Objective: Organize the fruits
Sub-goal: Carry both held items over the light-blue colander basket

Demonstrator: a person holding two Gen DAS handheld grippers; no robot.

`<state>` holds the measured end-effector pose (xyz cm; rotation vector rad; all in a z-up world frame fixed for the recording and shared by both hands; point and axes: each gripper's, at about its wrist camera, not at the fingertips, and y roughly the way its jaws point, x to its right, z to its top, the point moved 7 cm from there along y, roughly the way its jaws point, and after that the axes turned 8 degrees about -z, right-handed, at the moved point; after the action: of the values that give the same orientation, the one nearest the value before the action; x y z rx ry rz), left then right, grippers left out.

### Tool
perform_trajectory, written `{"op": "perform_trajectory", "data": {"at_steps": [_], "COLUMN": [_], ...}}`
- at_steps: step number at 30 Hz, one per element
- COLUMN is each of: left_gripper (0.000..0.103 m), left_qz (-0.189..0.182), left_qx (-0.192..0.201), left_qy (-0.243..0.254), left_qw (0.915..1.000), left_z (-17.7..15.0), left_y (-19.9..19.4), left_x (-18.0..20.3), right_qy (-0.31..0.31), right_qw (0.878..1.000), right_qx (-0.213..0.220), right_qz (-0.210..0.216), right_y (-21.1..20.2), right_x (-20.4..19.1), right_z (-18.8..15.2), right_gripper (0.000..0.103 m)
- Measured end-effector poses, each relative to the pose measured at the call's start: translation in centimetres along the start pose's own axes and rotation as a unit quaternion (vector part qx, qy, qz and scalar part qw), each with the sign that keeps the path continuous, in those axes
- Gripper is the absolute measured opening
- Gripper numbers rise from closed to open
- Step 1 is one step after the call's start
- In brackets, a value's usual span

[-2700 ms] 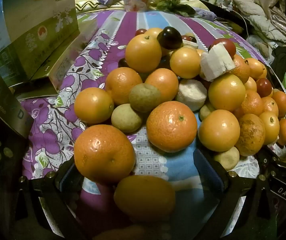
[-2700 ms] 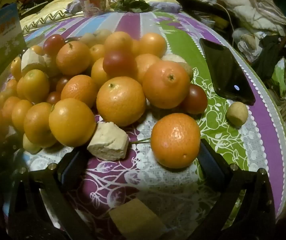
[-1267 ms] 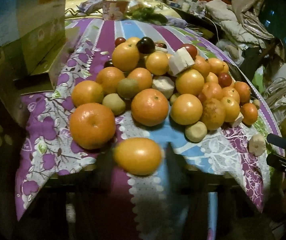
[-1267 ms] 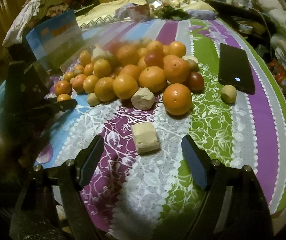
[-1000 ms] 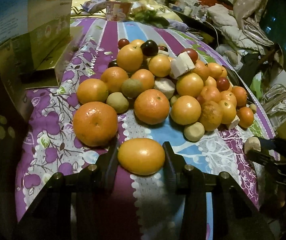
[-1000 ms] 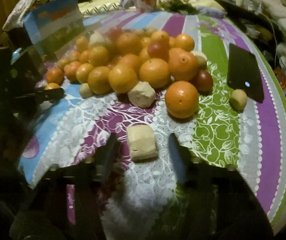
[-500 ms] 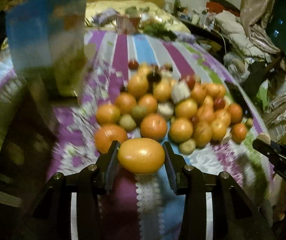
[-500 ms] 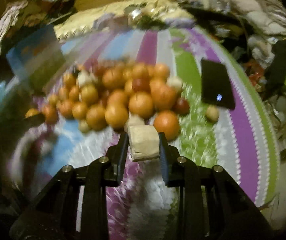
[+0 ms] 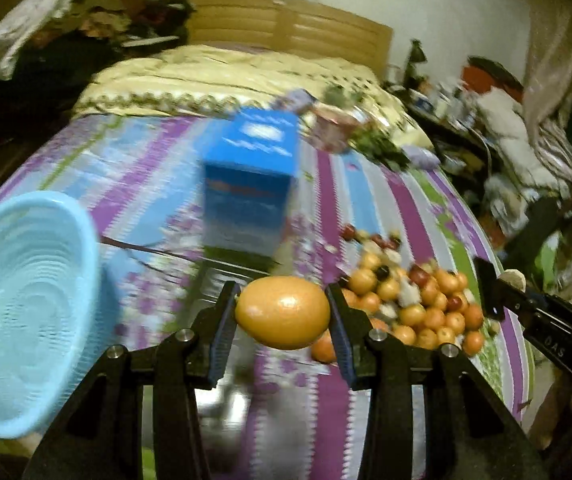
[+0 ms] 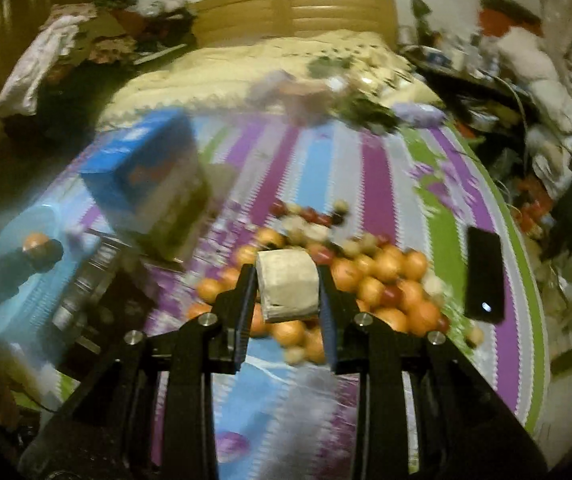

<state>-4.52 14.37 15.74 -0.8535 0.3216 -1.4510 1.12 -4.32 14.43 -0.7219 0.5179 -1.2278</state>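
Progress of fruit sorting, with the fruit pile (image 9: 410, 304) as landmark. The striped surface (image 9: 145, 184) carries a pale blue basket (image 9: 25, 304) well to the left of the pile; the part of its interior that shows holds nothing. A blue box (image 9: 249, 184) stands between basket and pile, farther back. A dark phone (image 10: 484, 274) lies to the right of the pile. The pile itself appears nearly whole, so most of the sorting is judged still to come. Left claw (image 9: 281, 314): clenched on a yellow-orange fruit (image 9: 281, 312), held above the surface to the left of the pile. Right claw (image 10: 286, 290): clenched on a pale cut block (image 10: 288, 286), held in front of the pile; what kind of fruit it is cannot be told.
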Motion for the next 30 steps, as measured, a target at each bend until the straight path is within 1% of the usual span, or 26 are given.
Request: {"op": "perform_trajectory", "data": {"at_steps": [2,5,9,11,17,20,22,25,27,30], "left_gripper": [0.044,0.044,0.045,0.045,0.045,0.045,0.045,0.045,0.045,0.045], "left_qz": [0.014,0.037,0.071,0.082,0.121,0.133,0.138,0.143,0.139,0.136], "left_qx": [0.008,0.025,0.050,0.055,0.067,0.058,0.046,0.019,0.004,-0.024], "left_qy": [-0.011,-0.034,-0.069,-0.088,-0.131,-0.152,-0.161,-0.175,-0.190,-0.201], "left_qw": [0.9998,0.9984,0.9938,0.9912,0.9817,0.9777,0.9761,0.9739,0.9720,0.9698], "left_z": [0.8,2.0,3.3,3.3,3.2,2.8,2.4,1.3,0.8,-0.3], "left_y": [-1.9,-5.0,-9.1,-10.6,-14.9,-16.4,-16.9,-16.3,-15.6,-14.5], "left_x": [-1.8,-5.5,-10.9,-13.5,-21.0,-24.7,-26.9,-29.9,-31.3,-33.4], "right_qy": [-0.014,-0.040,-0.075,-0.096,-0.145,-0.167,-0.178,-0.196,-0.209,-0.222], "right_qw": [1.000,0.998,0.994,0.990,0.976,0.968,0.961,0.952,0.945,0.937], "right_qx": [0.002,0.010,0.013,0.011,-0.012,-0.033,-0.058,-0.096,-0.118,-0.151], "right_qz": [0.016,0.045,0.081,0.105,0.162,0.185,0.201,0.216,0.221,0.222], "right_y": [-0.4,-1.3,-2.1,-2.7,-3.1,-2.6,-1.7,-0.2,0.6,1.5], "right_x": [-2.3,-6.3,-11.8,-15.3,-23.5,-27.4,-29.8,-33.1,-34.9,-36.6], "right_z": [1.1,2.5,4.0,4.6,5.4,5.3,5.0,4.2,3.6,2.8], "right_gripper": [0.030,0.030,0.030,0.030,0.030,0.030,0.030,0.030,0.030,0.030]}}
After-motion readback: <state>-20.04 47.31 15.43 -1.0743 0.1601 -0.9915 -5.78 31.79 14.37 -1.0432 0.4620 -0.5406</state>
